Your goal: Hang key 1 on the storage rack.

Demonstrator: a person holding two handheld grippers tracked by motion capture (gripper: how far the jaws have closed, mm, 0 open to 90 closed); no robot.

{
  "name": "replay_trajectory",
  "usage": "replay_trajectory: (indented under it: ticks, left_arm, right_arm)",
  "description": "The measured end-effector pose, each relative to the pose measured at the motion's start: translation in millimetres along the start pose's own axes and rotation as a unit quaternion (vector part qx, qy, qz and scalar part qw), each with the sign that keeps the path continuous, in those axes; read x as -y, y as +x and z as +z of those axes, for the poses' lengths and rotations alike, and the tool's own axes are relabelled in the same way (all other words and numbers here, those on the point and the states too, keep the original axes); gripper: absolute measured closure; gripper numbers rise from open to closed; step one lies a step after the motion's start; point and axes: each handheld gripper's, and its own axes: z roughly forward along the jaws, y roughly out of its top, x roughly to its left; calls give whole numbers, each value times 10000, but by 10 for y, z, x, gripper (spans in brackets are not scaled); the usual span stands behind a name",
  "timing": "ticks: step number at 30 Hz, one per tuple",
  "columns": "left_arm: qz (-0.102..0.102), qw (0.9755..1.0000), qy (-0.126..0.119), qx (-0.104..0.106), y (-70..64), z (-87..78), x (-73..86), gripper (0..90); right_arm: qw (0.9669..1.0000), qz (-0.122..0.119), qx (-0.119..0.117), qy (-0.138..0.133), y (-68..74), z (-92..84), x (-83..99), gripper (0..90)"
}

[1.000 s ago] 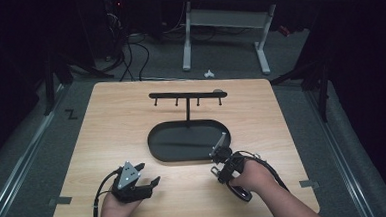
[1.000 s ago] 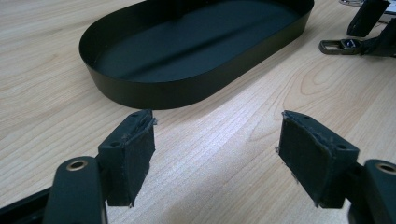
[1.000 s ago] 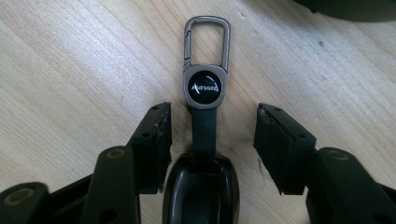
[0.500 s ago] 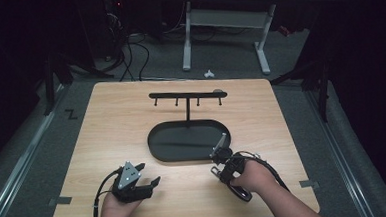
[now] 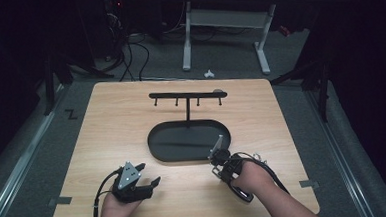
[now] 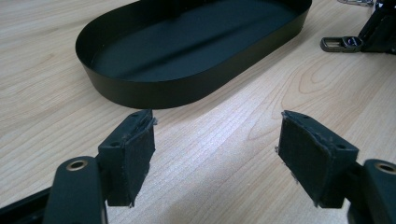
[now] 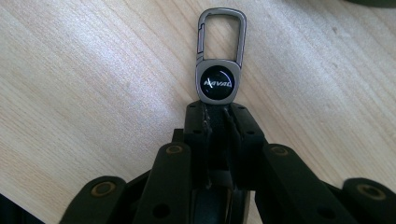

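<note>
Down at the near edge of the wooden table (image 5: 106,123), the left gripper (image 5: 147,175) sits low in the person's left hand (image 5: 113,210), its grey three-cornered plate facing up and its jaws spread wide with nothing but bare wood between the pads; in the left gripper view (image 6: 215,154) you can see straight through that gap to the tabletop. Across on the right, the right gripper (image 5: 217,157) rests in the right hand (image 5: 249,178), cable looping off behind it, and its jaws have just been closing. The right gripper view (image 7: 217,114) shows them pinched together on the tail end of a keychain clip (image 7: 219,60), the pads pressing on whatever strap hangs from the badge. That clip is a grey metal carabiner with a round black badge carrying white lettering, and it lies flat on the wood, pointing away from the jaws, just short of the tray. From the left gripper view it shows far off at the upper right (image 6: 340,43), beside the tray's wall. Next out is the black oval tray (image 5: 155,145), shallow and empty, with the right gripper's tip right by its near right rim. Rising from the tray's back edge is a thin post carrying a black hook rack (image 5: 185,95), a crossbar with small pegs hanging under it. Beyond the table edge, a tangle of cables (image 5: 128,52) lies on the dark floor and the white legs of a desk (image 5: 187,38) stand behind.
</note>
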Motion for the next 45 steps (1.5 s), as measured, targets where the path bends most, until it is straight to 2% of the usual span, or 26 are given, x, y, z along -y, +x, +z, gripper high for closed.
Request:
replay_trajectory:
  ticks: [6, 8, 15, 16, 18, 19, 20, 21, 23, 25, 27, 34, 35, 38, 45]
  left_arm:
    - [7, 10000, -12, 2, -2, -1, -2, 281]
    - [6, 10000, -10, 4, 0, -2, -2, 281]
    - [-4, 10000, -8, 8, 4, -12, -2, 281]
    - [-1, 10000, -10, 6, 4, -14, -2, 281]
    - [-1, 10000, -18, 4, 4, -16, -3, 281]
    - [-8, 10000, -32, 2, 4, -17, -3, 281]
    - [-8, 10000, -32, 2, 4, -17, -3, 281]
    - [-6, 10000, -31, 1, 5, -17, -3, 281]
    - [-8, 10000, -31, 0, 5, -15, -3, 281]
    - [-10, 10000, -35, -2, 5, -14, -4, 281]
    - [-16, 10000, -35, 0, 4, -13, -4, 281]
    - [-59, 9999, -86, 20, 6, -32, -11, 281]
    - [-49, 9999, -97, 15, 2, -34, -14, 281]
    - [-28, 9999, -103, 17, 2, -37, -19, 281]
    - [-66, 9999, -113, 9, 11, -65, -4, 281]
  right_arm:
    - [10000, -76, -14, 34, -2, 1, -11, 802]
    - [9999, -153, -26, -59, -10, 5, -3, 802]
    - [9996, -53, -35, -261, -27, -5, 60, 808]
    - [9993, 56, -139, -331, -49, -38, 82, 808]
    - [9991, 111, -159, -367, -59, -61, 95, 808]
    - [9985, 325, -174, -404, -64, -125, 129, 808]
    - [9985, 325, -174, -404, -64, -125, 129, 808]
    - [9985, 152, -166, -507, -103, -148, 143, 808]
    - [9979, 331, -168, -523, -102, -209, 182, 808]
    - [9981, 116, -142, -595, -142, -247, 209, 807]
    - [9977, 308, -148, -581, -123, -326, 252, 807]
    - [9969, 340, -119, -701, -153, -479, 319, 807]
    - [9966, 219, -103, -793, -175, -514, 331, 807]
    - [9963, 211, -92, -831, -190, -554, 348, 808]
    - [9953, 299, -76, -915, -203, -665, 368, 808]
